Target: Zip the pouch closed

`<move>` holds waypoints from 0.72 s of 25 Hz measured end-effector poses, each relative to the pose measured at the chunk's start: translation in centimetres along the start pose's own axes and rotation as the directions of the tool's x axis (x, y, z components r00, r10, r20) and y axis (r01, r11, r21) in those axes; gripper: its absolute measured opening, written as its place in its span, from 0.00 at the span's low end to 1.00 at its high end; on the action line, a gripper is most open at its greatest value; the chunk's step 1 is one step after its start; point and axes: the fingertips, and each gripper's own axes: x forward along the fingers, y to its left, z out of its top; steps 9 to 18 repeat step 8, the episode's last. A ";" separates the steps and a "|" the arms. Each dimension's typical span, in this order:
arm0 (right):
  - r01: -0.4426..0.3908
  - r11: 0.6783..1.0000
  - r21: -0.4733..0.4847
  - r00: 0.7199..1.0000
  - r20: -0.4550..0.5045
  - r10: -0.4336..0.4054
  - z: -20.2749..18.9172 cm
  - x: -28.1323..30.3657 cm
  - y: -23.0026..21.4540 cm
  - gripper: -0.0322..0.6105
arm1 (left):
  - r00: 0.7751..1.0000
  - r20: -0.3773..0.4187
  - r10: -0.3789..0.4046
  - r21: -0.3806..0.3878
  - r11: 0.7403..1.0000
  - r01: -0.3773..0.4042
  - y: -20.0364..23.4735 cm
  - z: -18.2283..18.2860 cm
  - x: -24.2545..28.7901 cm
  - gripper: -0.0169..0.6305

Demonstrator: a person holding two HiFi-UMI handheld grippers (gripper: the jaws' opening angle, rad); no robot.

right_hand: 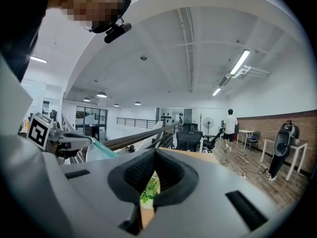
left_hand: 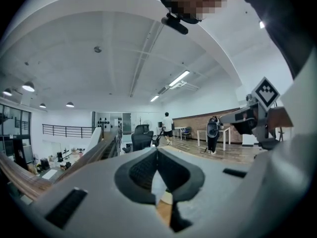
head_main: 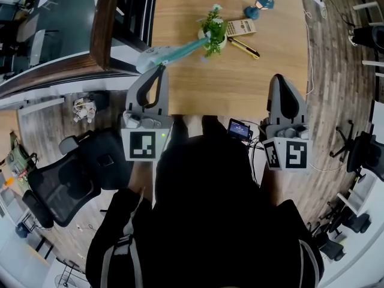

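Pinching a teal pouch (head_main: 174,53) near the frame's upper centre, the left gripper (head_main: 156,69) has it clamped; the right gripper (head_main: 279,77), centre right, is closed, empty.

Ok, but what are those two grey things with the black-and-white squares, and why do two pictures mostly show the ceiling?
They are hand-held grippers. A person, seen from above by a camera on their head, holds one in each hand. The left gripper and right gripper each carry their own camera. Those cameras took the other two pictures and are tipped up toward the ceiling. On the wooden table are a small plant, what looks like a calculator, a yellow-and-black pen and a blue toy. The teal pouch is at the left gripper's tip. Its jaws are together, so it looks pinched. The right gripper's jaws are shut on nothing.
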 end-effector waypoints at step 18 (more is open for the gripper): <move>-0.002 1.000 -0.004 1.000 -0.003 0.002 0.5 -1.0 0.6 0.07 | 1.000 0.010 -0.025 0.001 1.000 0.025 -0.6 0.7 -1.0 0.03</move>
